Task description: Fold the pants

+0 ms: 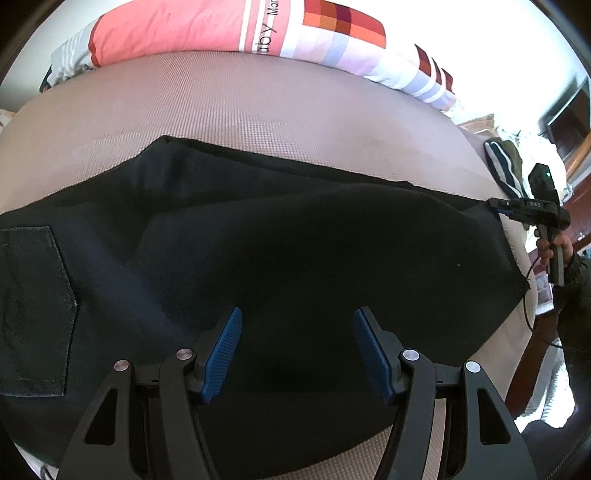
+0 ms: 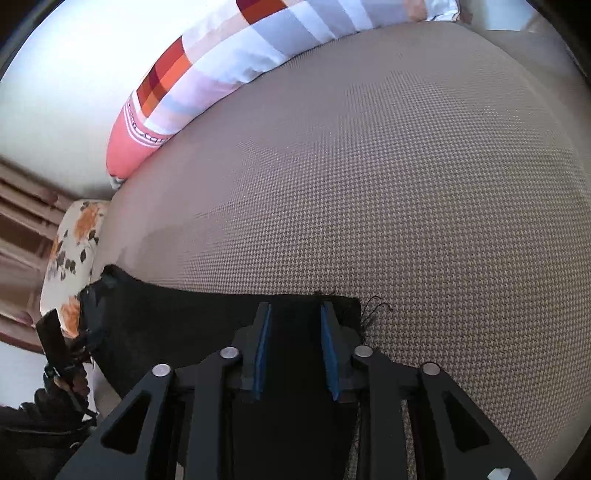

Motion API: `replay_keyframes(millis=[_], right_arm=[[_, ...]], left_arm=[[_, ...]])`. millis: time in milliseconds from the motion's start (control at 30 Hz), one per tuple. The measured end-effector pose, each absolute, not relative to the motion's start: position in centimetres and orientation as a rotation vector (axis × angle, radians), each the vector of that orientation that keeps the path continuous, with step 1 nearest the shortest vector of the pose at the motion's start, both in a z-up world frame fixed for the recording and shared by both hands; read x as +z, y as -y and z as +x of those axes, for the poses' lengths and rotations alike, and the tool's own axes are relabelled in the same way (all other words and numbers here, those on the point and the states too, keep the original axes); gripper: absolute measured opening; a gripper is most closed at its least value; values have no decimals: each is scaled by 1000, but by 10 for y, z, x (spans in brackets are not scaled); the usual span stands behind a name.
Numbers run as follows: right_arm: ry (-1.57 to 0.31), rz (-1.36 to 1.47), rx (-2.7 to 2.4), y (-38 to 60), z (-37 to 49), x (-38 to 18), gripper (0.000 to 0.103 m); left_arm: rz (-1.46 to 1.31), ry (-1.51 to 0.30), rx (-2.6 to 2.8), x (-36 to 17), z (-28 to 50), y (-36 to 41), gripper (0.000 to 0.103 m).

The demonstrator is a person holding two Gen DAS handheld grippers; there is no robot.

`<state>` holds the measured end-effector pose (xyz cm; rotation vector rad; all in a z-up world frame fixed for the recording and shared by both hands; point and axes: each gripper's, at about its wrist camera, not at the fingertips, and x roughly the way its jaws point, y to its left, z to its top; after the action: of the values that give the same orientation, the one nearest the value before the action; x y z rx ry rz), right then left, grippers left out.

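Note:
Black pants [image 1: 288, 251] lie spread across a beige woven mattress [image 1: 229, 107], with a back pocket [image 1: 33, 306] at the left. My left gripper [image 1: 297, 317] is open just above the near part of the pants, holding nothing. My right gripper shows in the left wrist view [image 1: 496, 205] at the pants' far right corner. In the right wrist view the right gripper [image 2: 295, 310] has its blue pads a narrow gap apart with the pants' hem [image 2: 207, 325] between them; frayed threads [image 2: 373, 310] stick out beside it.
A pink and checked pillow [image 1: 236, 29] lies along the mattress's far edge. A striped garment [image 1: 504, 166] sits at the right. A floral cushion [image 2: 74, 251] lies past the mattress's left end. The mattress surface [image 2: 406, 177] stretches beyond the pants.

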<state>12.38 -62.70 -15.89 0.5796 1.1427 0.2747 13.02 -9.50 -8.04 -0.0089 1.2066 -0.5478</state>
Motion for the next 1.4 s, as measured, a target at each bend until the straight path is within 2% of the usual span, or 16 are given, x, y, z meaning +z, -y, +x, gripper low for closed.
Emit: replay_keyframes(millis=[133,433,700,800,833,900,1167,1400], right_arm=[[-1104,568,227,624,117,-157,5],[-847,446,-80,598,61,-91,2],[-963,387,-229,590,89,-135,2],[-975,374,-247,590,96,-135,5],[-985,378,-243,592,97,-133,13],[-1005,409,-257,597,93,-126,22],[-953,468,-286,590,9,-80,22],[-1053,443,-318,555,-47,-106,22]], left_arm=[[-1,-1206,-537,-81,131,98,64],[-1,-1131,-496,-71,135,102,64],[39,-1118,-476,-86,140,104,64],[91,-1081,-477,-89,139,107,64],[110,-1072,-473,-90,139,110,64],[140,-1061,-467,-90,140,113,64],[72,-1054,-508,-71,126,98,64],[162,-1050,-540,-68,97,81,64]])
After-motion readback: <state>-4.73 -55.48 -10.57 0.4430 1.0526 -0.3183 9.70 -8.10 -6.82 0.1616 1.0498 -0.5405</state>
